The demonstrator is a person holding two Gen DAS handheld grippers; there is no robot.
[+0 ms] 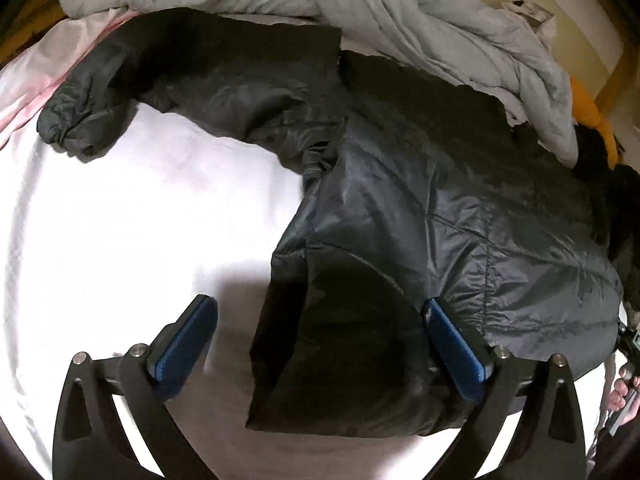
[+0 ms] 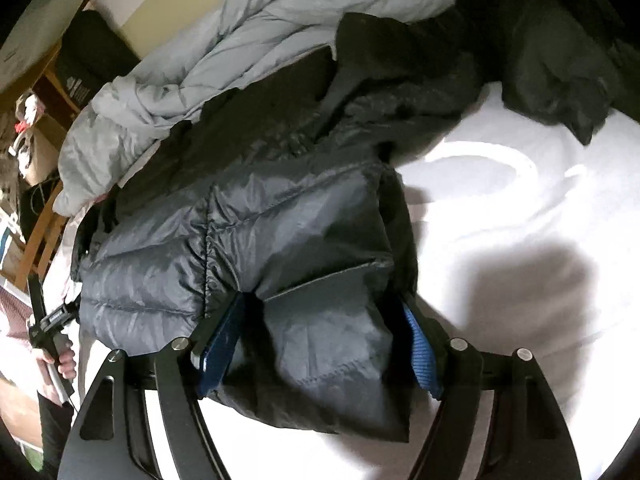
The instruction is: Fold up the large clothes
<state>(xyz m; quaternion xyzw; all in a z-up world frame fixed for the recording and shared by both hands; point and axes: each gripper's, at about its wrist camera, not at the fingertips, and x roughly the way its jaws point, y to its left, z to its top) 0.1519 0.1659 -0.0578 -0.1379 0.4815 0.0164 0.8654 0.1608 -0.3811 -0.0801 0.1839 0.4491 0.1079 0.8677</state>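
On the white bed sheet (image 1: 120, 208) the dark puffer jacket (image 1: 440, 208) lies spread flat, hem toward me, one sleeve (image 1: 92, 120) flung out sideways. My left gripper (image 1: 320, 320) stands wide apart over the hem corner, pads touching nothing I can see, one finger above bare sheet. My right gripper (image 2: 324, 328) straddles a puffed bulge of the hem, jaws wide with fabric between the blue pads; whether they press I cannot tell, so I count it unheld. Both point down at the near edge, probably ready to lift it for a fold. A grey quilt (image 1: 380, 12) is heaped against the jacket's far side, crowding any fold that way.
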